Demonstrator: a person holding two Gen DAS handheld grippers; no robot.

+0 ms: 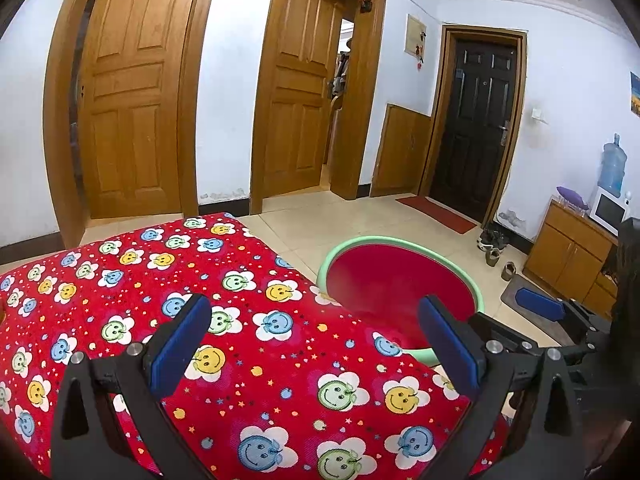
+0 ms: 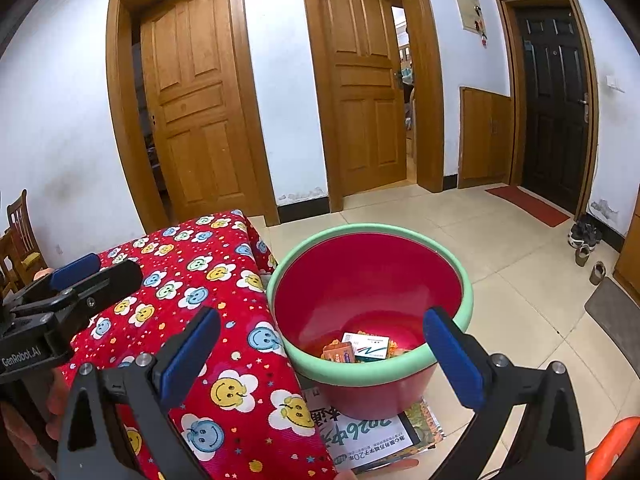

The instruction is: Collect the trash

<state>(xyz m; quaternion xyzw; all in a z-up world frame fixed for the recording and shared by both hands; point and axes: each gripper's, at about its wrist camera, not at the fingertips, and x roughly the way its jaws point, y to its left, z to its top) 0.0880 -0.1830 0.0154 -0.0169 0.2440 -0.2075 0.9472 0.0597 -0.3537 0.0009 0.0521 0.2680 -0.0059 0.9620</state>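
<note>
Right wrist: trash (image 2: 362, 348) beyond spread claw (image 2: 324, 356)

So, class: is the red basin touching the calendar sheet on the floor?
Touching. The right wrist view shows the red basin standing directly on the calendar sheet, its base covering the sheet's upper part.

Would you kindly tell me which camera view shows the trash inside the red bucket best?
The right wrist view: it looks down into the red bucket, showing the trash at the bottom. The left wrist view shows only the bucket's rim and blurred inner wall.
</note>
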